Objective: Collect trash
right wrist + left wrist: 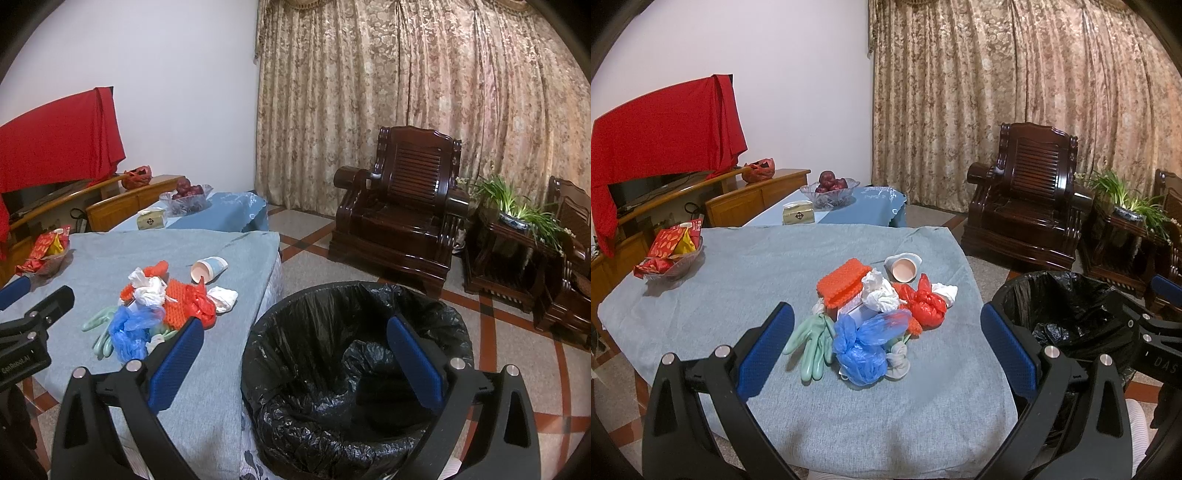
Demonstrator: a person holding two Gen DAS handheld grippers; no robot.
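A pile of trash lies on the grey-clothed table (738,280): a blue plastic bag (864,347), a green glove (812,343), a red plastic bag (923,302), an orange foam net (842,282), white crumpled tissue (881,293) and a tipped paper cup (903,267). The pile also shows in the right wrist view (155,306). My left gripper (886,343) is open and empty, held above the near side of the pile. My right gripper (295,350) is open and empty above the bin with a black liner (354,373), which stands beside the table's right edge (1067,314).
A glass dish of red packets (670,253) sits at the table's left. Behind are a blue-clothed low table with a fruit bowl (831,188) and tissue box (798,213), a wooden cabinet, a dark wooden armchair (1027,192) and a potted plant (1126,199).
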